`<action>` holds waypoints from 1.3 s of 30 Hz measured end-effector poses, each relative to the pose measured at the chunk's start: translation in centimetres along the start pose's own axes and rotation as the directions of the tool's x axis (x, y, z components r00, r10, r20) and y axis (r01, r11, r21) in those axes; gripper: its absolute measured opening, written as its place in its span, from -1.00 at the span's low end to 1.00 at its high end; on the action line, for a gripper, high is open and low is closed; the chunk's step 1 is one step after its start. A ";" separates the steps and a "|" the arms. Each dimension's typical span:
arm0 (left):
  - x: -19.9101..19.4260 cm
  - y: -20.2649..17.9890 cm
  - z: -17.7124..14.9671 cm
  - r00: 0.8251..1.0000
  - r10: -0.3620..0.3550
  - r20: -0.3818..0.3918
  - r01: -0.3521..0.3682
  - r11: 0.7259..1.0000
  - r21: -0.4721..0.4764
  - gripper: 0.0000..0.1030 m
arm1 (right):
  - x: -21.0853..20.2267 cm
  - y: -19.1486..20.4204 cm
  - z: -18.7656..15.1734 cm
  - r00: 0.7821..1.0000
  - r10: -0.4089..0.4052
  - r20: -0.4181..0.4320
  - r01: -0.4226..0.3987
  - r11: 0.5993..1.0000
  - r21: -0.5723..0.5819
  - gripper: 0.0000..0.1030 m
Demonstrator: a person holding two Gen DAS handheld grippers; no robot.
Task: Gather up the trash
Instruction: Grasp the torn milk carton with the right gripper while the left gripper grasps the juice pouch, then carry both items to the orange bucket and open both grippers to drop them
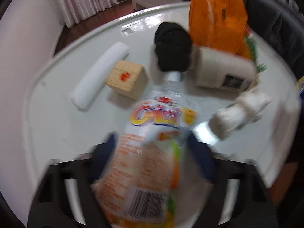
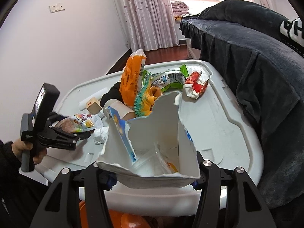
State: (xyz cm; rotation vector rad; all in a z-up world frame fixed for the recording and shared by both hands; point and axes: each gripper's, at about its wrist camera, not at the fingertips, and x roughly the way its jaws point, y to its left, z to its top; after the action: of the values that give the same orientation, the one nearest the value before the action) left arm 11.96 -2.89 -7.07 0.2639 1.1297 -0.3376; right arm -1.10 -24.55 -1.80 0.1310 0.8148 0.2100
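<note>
A clear plastic bottle (image 1: 152,133) with an orange and yellow label lies between the blue pads of my left gripper (image 1: 152,144), which press on both its sides; the view is blurred. From the right wrist, the left gripper (image 2: 89,133) sits at the table's left side with the bottle (image 2: 79,123) in it and a hand on its handle. My right gripper (image 2: 152,178) is shut on a torn white paper bag (image 2: 157,129), whose top gapes open with clear plastic inside. Crumpled white tissue (image 1: 243,110) lies to the right of the bottle.
On the white table (image 1: 57,123) lie a white foam roll (image 1: 100,76), a wooden block (image 1: 126,80), a black cloth (image 1: 172,47), an orange packet (image 1: 216,22) and a beige roll (image 1: 222,70). Green (image 2: 171,79) and red (image 2: 195,85) wrappers lie farther back. A dark blanket (image 2: 256,57) borders the table's right side.
</note>
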 end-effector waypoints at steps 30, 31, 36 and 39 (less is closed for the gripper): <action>-17.6 -10.0 -13.3 0.897 0.224 0.381 -0.096 0.940 -0.326 -0.15 | -7.1 6.2 -4.4 0.983 0.181 -0.023 -0.182 0.966 -0.184 0.07; -17.8 -10.3 -13.9 0.897 0.226 0.379 -0.102 0.942 -0.320 -0.15 | -7.6 6.5 -4.8 0.982 0.184 -0.031 -0.186 0.963 -0.195 0.07; -17.1 -11.2 -15.8 0.923 0.197 0.331 -0.093 0.948 -0.305 -0.14 | -9.1 7.2 -7.1 0.982 0.174 -0.078 -0.188 0.952 -0.241 0.08; -15.6 -11.7 -16.8 0.950 0.164 0.264 -0.085 0.954 -0.289 -0.14 | -9.0 7.3 -9.0 0.976 0.169 -0.140 -0.198 0.952 -0.234 0.08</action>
State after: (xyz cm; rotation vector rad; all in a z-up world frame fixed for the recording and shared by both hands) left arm -12.70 -5.37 -0.07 0.0377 0.8560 -0.0972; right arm -14.65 -19.30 -0.16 -0.0416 0.8884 0.4976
